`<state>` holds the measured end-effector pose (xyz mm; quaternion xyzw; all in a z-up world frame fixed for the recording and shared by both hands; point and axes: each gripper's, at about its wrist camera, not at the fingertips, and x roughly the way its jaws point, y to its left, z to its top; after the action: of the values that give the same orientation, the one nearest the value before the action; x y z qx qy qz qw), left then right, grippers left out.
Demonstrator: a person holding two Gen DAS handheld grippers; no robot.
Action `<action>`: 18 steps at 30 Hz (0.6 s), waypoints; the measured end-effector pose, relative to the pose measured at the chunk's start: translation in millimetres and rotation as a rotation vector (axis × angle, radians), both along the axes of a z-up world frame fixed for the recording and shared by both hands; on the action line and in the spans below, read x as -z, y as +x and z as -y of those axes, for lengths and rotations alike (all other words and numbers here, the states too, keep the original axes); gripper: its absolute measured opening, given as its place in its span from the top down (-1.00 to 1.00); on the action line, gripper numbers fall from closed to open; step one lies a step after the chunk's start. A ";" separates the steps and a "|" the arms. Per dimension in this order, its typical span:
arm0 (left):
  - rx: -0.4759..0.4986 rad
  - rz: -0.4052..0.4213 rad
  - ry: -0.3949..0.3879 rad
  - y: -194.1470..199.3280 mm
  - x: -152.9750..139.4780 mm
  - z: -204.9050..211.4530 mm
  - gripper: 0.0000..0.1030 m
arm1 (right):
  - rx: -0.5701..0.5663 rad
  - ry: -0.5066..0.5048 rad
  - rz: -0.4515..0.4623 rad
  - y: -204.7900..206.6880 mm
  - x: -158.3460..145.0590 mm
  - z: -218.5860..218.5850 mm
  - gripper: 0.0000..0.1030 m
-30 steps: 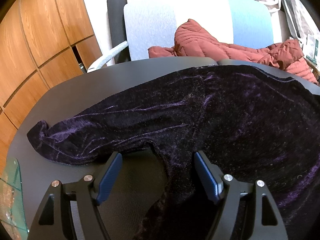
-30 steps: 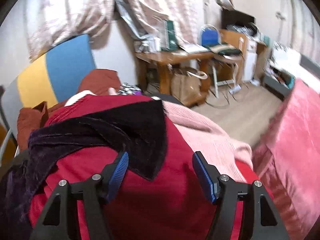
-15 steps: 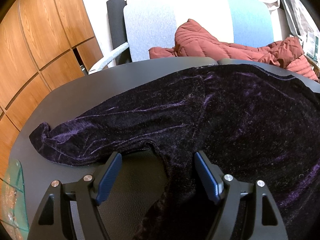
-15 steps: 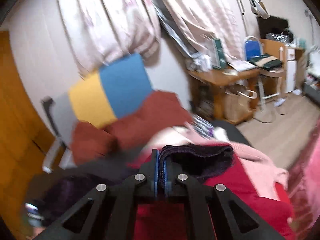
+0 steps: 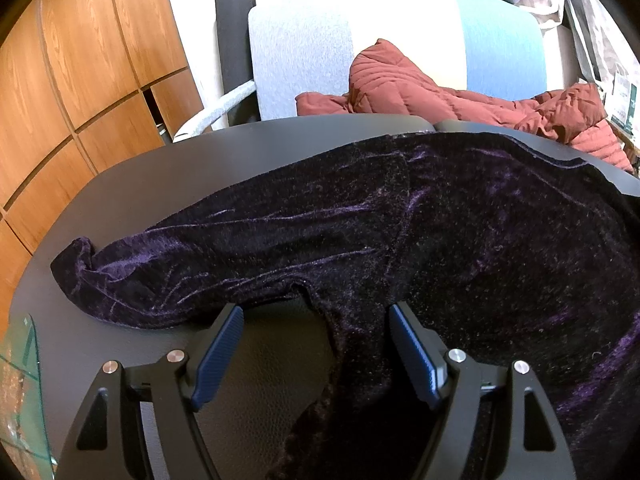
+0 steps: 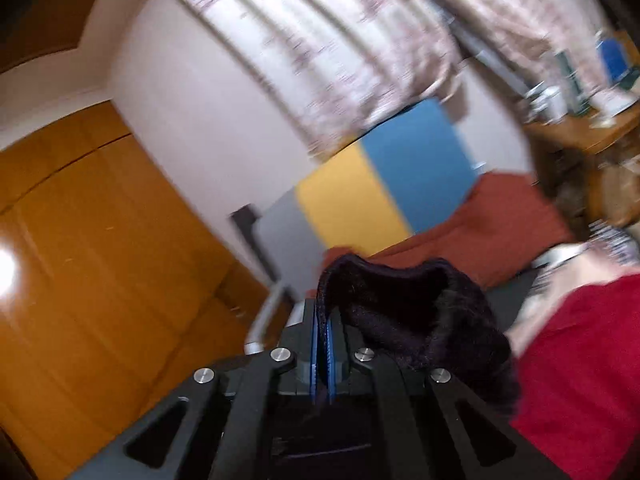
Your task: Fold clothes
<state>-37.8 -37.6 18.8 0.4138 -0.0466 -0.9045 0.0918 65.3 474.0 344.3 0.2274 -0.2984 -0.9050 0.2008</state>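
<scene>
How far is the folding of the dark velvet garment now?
Barely begun. The garment lies spread on the black table, its sleeve unfolded. In hand: the right gripper is shut on one edge. The left gripper is open. All folds remain.

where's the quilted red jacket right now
In the left wrist view, the quilted red jacket lies heaped at upper right on the chair, just beyond the far edge of the black table.

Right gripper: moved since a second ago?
Yes. The right gripper, shut on the velvet garment, has risen and swung left: the wooden cabinet now fills that view.
</scene>
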 end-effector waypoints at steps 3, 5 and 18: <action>0.000 -0.001 -0.004 0.5 0.3 -0.9 -0.49 | -0.066 -0.042 -0.001 -27.8 16.9 44.5 0.93; 0.000 -0.002 -0.002 0.8 0.4 -0.6 -0.49 | -0.118 -0.098 0.010 -51.6 37.1 75.0 0.93; 0.001 0.007 0.093 -0.3 1.8 11.1 -0.49 | -0.249 -0.033 0.346 -122.3 239.1 215.3 -0.39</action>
<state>-38.1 -48.7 16.9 0.4208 -0.0050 -0.9043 0.0720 -57.0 258.7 105.2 0.4112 -0.3129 -0.8156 0.2606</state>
